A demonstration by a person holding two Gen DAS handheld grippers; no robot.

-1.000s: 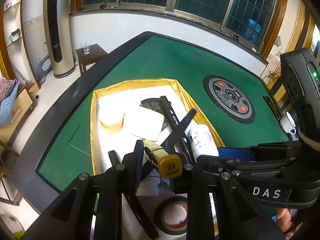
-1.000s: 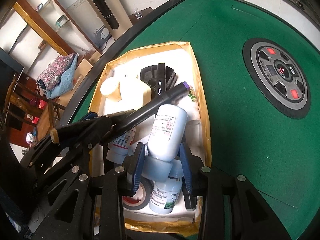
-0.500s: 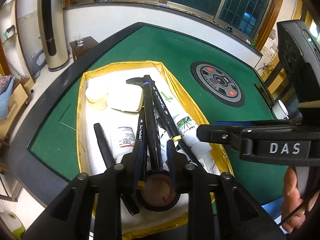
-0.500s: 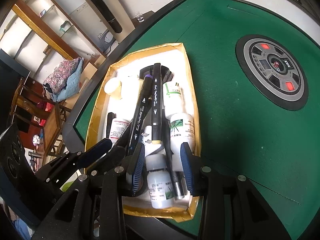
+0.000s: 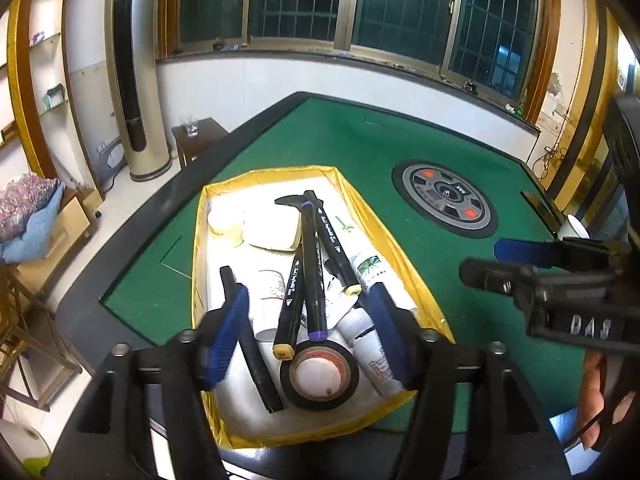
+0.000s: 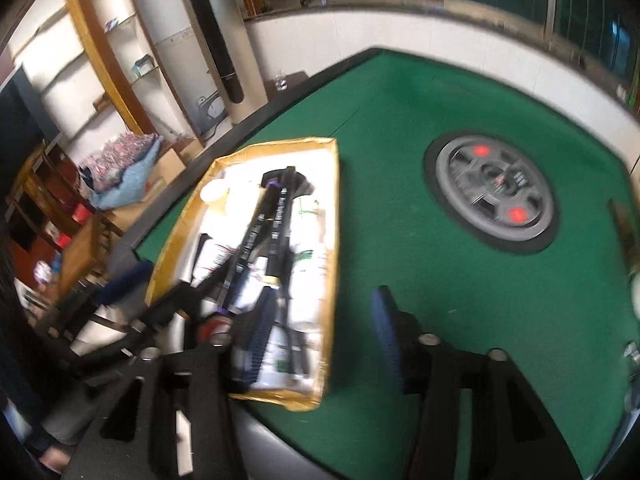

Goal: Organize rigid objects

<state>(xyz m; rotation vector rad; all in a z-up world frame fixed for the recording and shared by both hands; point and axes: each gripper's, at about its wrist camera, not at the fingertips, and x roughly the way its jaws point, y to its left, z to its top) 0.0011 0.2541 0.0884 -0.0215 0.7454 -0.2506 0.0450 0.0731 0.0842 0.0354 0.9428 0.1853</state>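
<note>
The tray (image 5: 200, 248), a yellow-rimmed box lined in white, sits on the green felt table (image 5: 400, 152) near its dark edge, and it holds what we are sorting: black markers (image 5: 312, 272) laid lengthwise, white bottles (image 5: 372, 272), a roll of black tape (image 5: 320, 376) at the near end, a pale soap-like block (image 5: 272, 232) and a small round tub (image 5: 224, 222) at the far end. We judge the placing step to be closing out: the left gripper (image 5: 312, 340) has its jaws opening with nothing pressed between them, the markers and tape merely lying below the gap. The right gripper (image 6: 324, 344) is opening too, empty, one finger over the tray's near corner, the other over bare felt; that view is blurred. Next, we think, both tools must lift clear without brushing the marker ends that rest on the tape. The tray's near rim lies close to the table edge, so room is tight there, while the felt toward the round centre panel (image 5: 446, 204) is open.
</note>
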